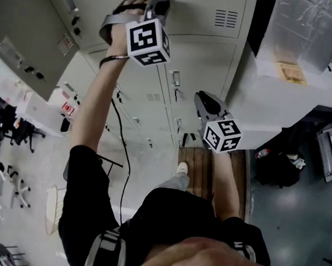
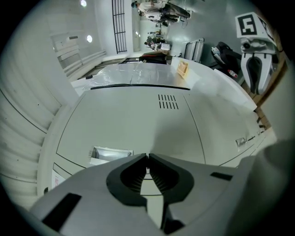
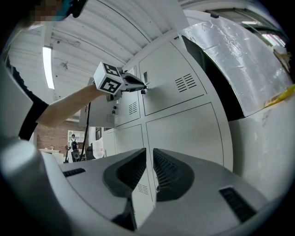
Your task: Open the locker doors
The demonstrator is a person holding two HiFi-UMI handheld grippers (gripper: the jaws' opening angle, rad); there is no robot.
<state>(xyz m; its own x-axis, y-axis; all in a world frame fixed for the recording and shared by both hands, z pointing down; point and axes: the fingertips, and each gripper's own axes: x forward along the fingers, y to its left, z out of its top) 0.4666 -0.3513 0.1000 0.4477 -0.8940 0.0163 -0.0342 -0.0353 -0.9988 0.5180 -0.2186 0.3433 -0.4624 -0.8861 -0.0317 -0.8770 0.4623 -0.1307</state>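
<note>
Two grippers are seen, each carrying one marker cube [image 1: 147, 40] patterned in black and white squares. The left gripper [image 2: 148, 157] is raised to the upper locker door [image 2: 133, 120]. Its ribbed black jaws are closed until the tips meet, and whether a small part of the latch lies between them is hidden by the jaws themselves. The right gripper [image 3: 149, 152] is held lower, before the seam between two doors, with its jaws a narrow slit apart and nothing in them.

At least four locker doors [image 3: 189, 133] can be counted in the right gripper view, set in two columns of two. One further grey panel [image 1: 23, 34] is seen swung out at the left of the head view. The doors are flat, matt, pale grey sheet metal. A small block of vent slits [image 2: 168, 101] is punched in the upper one, and a shiny recessed plate [image 2: 110, 153] is partly covered by the left jaw. A white unit [image 1: 286, 94] beside the lockers is topped with crinkled clear film [image 3: 230, 60] and cut off by the frame.
</note>
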